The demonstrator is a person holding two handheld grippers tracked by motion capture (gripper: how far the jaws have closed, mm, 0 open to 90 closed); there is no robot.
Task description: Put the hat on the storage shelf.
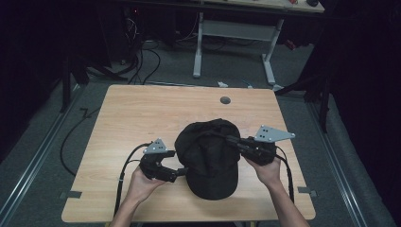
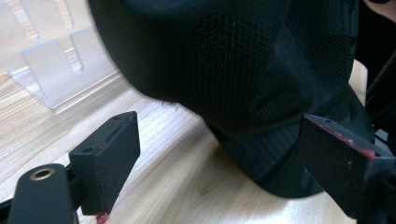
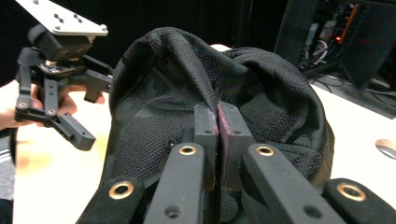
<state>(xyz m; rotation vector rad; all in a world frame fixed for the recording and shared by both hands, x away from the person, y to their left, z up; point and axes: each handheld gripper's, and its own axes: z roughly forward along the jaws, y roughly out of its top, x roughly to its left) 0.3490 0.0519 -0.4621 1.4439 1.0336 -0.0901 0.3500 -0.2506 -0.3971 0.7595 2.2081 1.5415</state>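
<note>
A person works a black mesh-backed cap (image 1: pixel 210 158) at a light wooden table (image 1: pixel 127 113), a handheld gripper in each hand. At the left, the left gripper (image 1: pixel 176 173) sits just beside the cap's brim side with its jaws spread wide and nothing pressed between them; the left gripper view shows the two pads (image 2: pixel 112 156) standing either side of the cap's (image 2: pixel 243 74) lower edge without touching it, which reads as a grip let go or not yet taken. The cap lies near the middle of the table's near half, crown bunched upward and brim toward the person. At the right, the right gripper (image 1: pixel 235 141) has its jaws pressed together on a fold of the crown fabric; the right gripper view shows the pads (image 3: pixel 217 126) shut tight with the mesh (image 3: pixel 154 135) pulled into a ridge above them. That pinch appears to anchor and lift the crown so the free left gripper (image 3: pixel 81 119) can reposition along the edge. A small grey disc (image 1: pixel 225 100) sits on the table's far side.
</note>
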